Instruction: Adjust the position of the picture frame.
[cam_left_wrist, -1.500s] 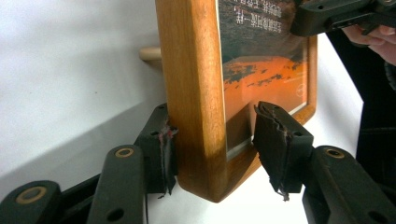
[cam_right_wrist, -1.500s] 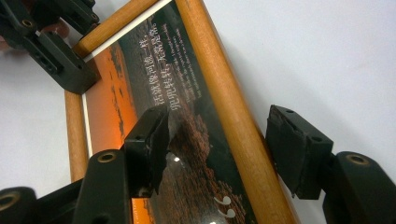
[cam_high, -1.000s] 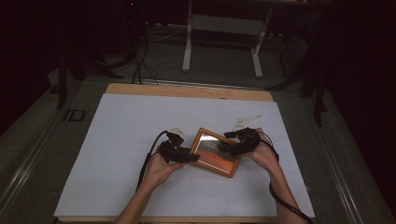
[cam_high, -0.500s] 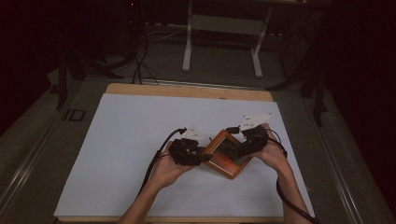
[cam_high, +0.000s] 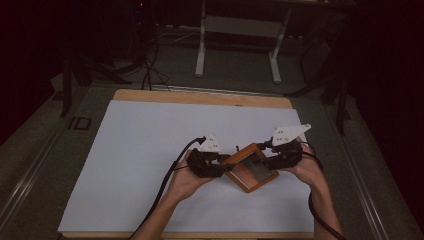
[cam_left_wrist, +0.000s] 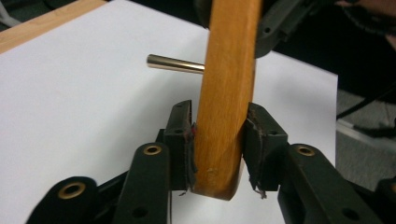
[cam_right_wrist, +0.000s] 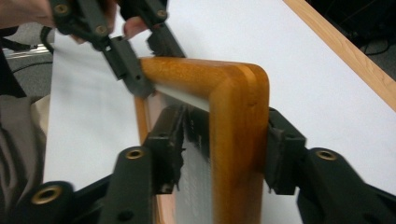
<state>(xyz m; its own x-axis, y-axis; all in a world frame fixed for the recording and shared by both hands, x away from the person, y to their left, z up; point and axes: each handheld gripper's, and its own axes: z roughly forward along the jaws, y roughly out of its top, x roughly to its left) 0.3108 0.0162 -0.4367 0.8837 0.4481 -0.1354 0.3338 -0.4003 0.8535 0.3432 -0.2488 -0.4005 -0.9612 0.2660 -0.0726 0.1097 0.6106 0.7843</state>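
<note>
I hold the wooden picture frame (cam_high: 251, 167) between both grippers over the white sheet (cam_high: 135, 165) that covers the table (cam_high: 200, 96), near my edge and a little right of the middle. In the high view the frame is turned corner-on, like a diamond, with its dark glass pane (cam_high: 255, 167) facing up and toward me. My left gripper (cam_high: 222, 167) clamps the frame's left side: in the left gripper view both pads (cam_left_wrist: 183, 135) press flat on the faces of the wooden rail (cam_left_wrist: 226, 93), which rises upright between them; these jaws have just been easing slightly wider, yet the pads are in contact with the wood. A brass-coloured pin (cam_left_wrist: 175, 64) sticks out sideways from behind the rail. My right gripper (cam_high: 272, 159) takes the opposite side: in the right gripper view its jaws have just been closing, one pad (cam_right_wrist: 280, 149) against the outer edge of the wooden rail, the other over the glass; I cannot tell whether that one presses. The left gripper's jaws grip the far corner in that view.
</note>
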